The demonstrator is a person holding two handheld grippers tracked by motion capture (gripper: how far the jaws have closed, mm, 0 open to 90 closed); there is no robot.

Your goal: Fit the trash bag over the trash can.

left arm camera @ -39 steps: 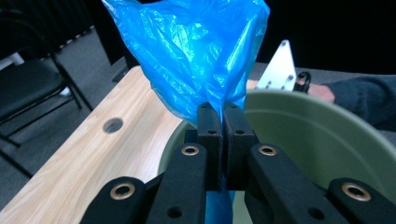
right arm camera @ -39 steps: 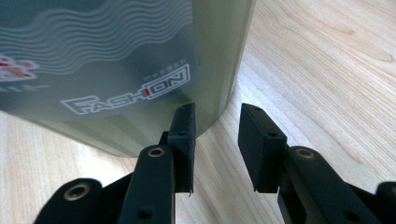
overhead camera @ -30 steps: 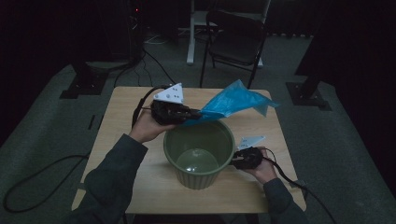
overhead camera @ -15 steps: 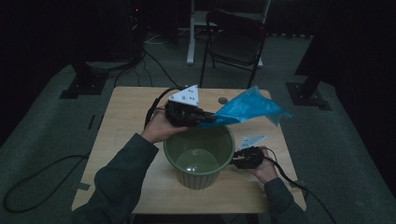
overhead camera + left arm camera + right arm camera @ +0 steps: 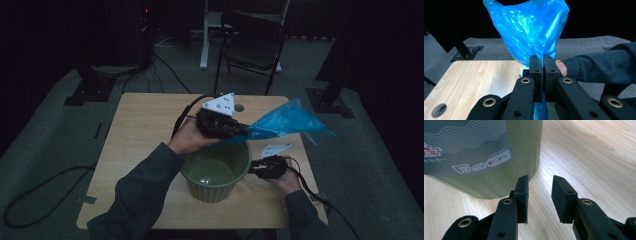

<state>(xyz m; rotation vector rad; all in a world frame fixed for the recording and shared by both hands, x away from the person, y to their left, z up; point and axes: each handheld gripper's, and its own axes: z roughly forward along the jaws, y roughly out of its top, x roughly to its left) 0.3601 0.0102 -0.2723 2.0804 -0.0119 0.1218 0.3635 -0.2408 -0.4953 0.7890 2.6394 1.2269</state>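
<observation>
My left gripper (image 5: 246, 131) hangs over the far rim of the green bin (image 5: 215, 172), shut on a corner of a blue plastic bag (image 5: 290, 122). The bag trails out to the right above the table. In the left gripper view the pads (image 5: 543, 65) pinch the bag (image 5: 529, 27), which billows up above them. Beside the bin's right wall, my right gripper (image 5: 256, 169) rests low on the table. In the right gripper view its jaws (image 5: 540, 185) stand open over bare wood, with the bin's printed wall (image 5: 486, 152) just to their left.
The bin stands on a light wooden table (image 5: 145, 130) with a cable hole (image 5: 239, 107) near its far edge. A dark folding chair (image 5: 252, 45) stands beyond the table. Cables (image 5: 45, 185) and stand bases (image 5: 87, 92) lie on the dark floor around it.
My left gripper has carried the blue bag to the right, from over the bin's far left rim toward its far right rim. The right gripper has stayed put.
</observation>
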